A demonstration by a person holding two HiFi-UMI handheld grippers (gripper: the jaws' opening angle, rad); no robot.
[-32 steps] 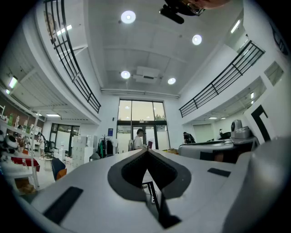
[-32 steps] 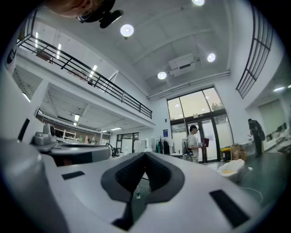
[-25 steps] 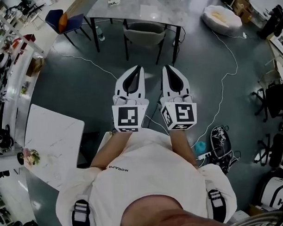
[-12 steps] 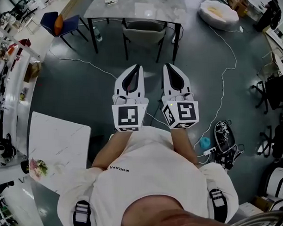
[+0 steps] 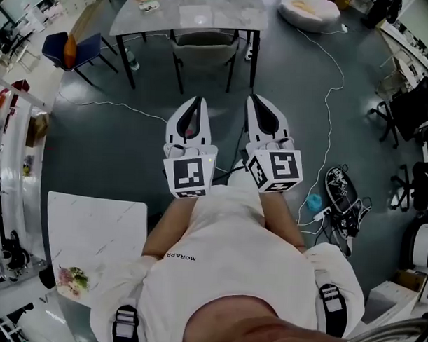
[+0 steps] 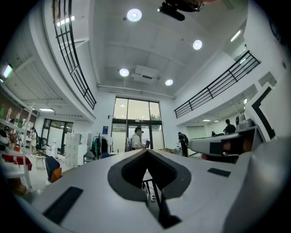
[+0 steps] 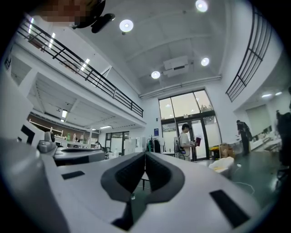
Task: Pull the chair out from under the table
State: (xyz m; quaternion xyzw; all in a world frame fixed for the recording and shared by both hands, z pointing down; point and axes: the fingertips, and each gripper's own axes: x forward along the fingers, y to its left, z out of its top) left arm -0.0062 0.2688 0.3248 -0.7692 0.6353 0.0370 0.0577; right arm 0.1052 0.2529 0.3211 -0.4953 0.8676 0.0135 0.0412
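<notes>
Head view: the grey chair (image 5: pixel 203 48) stands on the floor (image 5: pixel 124 139), tucked under the near long edge of the table (image 5: pixel 205 16), towards that edge's right end, with its backrest facing the person and its seat hidden beneath the tabletop. The left gripper (image 5: pixel 196 99) and the right gripper (image 5: pixel 252 98) are held side by side over the floor, both pointing at the chair and well apart from it – neither touches the chair or the table. Left gripper view: the jaws of the left gripper (image 6: pixel 146 152) are closed together at the tips, with nothing between the pads. Right gripper view: the jaws of the right gripper (image 7: pixel 145 154) likewise meet at the tips and hold nothing. A blue chair (image 5: pixel 74 48) stands off the table's left end.
</notes>
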